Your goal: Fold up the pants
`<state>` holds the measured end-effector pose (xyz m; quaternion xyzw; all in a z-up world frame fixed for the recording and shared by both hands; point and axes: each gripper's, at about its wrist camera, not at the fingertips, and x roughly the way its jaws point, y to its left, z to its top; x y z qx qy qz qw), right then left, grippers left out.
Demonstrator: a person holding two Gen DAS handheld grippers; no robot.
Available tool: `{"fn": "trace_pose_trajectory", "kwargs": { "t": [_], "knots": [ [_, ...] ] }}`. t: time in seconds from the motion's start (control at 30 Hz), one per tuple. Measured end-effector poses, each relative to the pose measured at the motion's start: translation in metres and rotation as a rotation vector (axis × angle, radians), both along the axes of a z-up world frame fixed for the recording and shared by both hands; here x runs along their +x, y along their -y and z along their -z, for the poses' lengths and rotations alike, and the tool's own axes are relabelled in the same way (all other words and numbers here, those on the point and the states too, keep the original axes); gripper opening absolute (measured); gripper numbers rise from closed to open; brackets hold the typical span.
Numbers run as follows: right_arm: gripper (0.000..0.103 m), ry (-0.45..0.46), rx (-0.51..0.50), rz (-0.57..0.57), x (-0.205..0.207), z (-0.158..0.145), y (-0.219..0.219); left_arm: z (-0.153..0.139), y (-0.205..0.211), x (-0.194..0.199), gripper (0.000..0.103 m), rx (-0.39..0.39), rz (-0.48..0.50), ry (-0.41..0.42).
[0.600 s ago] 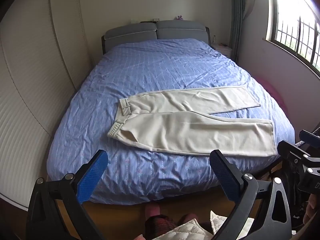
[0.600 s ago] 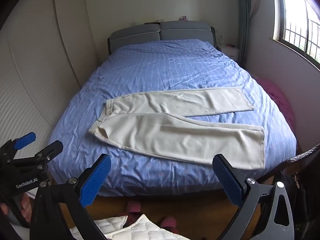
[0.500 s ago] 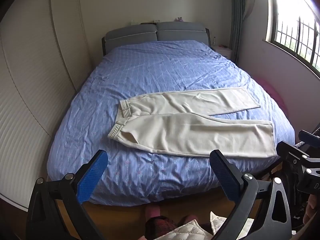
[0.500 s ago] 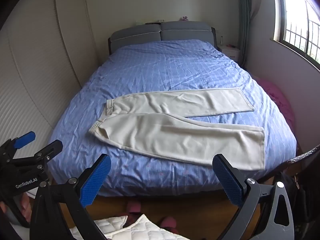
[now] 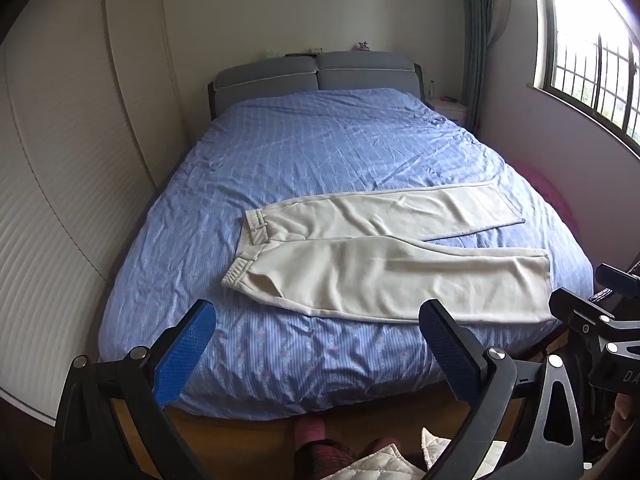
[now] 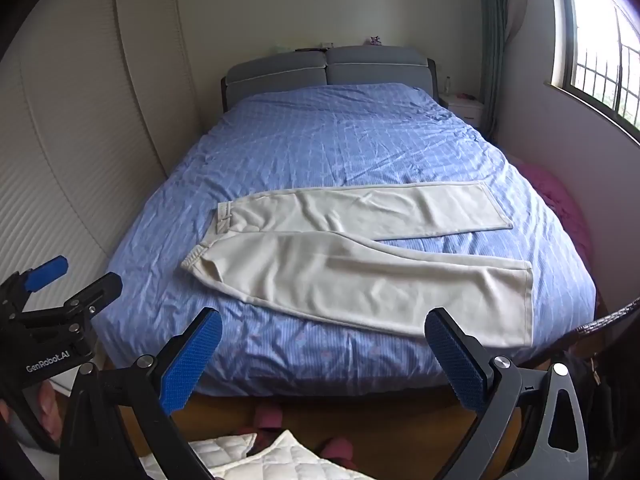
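Left wrist view: the left gripper point(image 5: 316, 344) hangs at the near foot of the bed point(image 5: 280, 364), jaws spread wide and holding nothing. Cream pants point(image 5: 384, 264) lie flat across the near half of the blue bedspread, waistband at left, both legs running right, parted at the hems. Right wrist view: the right gripper point(image 6: 322, 350) is likewise held near the bed's foot, jaws spread, empty; the pants point(image 6: 352, 268) lie beyond its fingertips, apart from them.

"GenRobot.AI" on left gripper point(image 6: 60, 316) body
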<state>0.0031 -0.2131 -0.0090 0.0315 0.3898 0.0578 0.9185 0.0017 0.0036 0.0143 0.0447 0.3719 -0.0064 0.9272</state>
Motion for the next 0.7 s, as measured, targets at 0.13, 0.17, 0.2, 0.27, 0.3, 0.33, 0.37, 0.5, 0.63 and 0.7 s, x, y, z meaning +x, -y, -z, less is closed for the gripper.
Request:
{"fn": "trace_pose_trajectory", "kwargs": {
  "t": [0.13, 0.17, 0.2, 0.27, 0.3, 0.33, 0.37, 0.5, 0.63, 0.7],
  "knots": [
    [0.102, 0.002, -0.001, 0.001, 0.0, 0.0, 0.0, 0.002, -0.003, 0.0, 0.103, 0.001, 0.001, 0.004],
    [0.102, 0.002, -0.002, 0.001, 0.001, 0.0, -0.001, 0.002, -0.003, 0.001, 0.103, 0.002, -0.001, 0.005],
    [0.102, 0.001, -0.004, 0.0, 0.003, 0.0, -0.001, 0.002, -0.004, 0.002, 0.103, 0.003, -0.002, 0.005],
    [0.102, 0.0, -0.005, -0.001, 0.005, 0.0, -0.002, 0.002, -0.004, 0.004, 0.103, 0.003, -0.002, 0.005],
    [0.102, 0.0, -0.006, -0.001, 0.005, -0.001, -0.003, 0.002, -0.004, 0.004, 0.103, 0.004, -0.002, 0.005],
    [0.102, 0.0, -0.006, -0.001, 0.006, -0.001, -0.003, 0.002, -0.005, 0.004, 0.103, 0.004, -0.003, 0.004],
    [0.102, 0.0, -0.006, 0.0, 0.005, -0.001, -0.003, 0.002, -0.005, 0.003, 0.103, 0.003, -0.002, 0.005],
    [0.102, 0.002, -0.008, 0.0, 0.004, 0.001, -0.004, 0.004, -0.005, 0.006, 0.103, 0.007, -0.006, 0.006],
    [0.102, 0.003, -0.008, 0.0, 0.004, 0.001, -0.004, 0.005, -0.005, 0.009, 0.103, 0.009, -0.008, 0.006],
    [0.102, 0.005, -0.011, -0.001, 0.006, 0.0, -0.005, 0.005, -0.006, 0.009, 0.103, 0.007, -0.006, 0.006]
  ]
}}
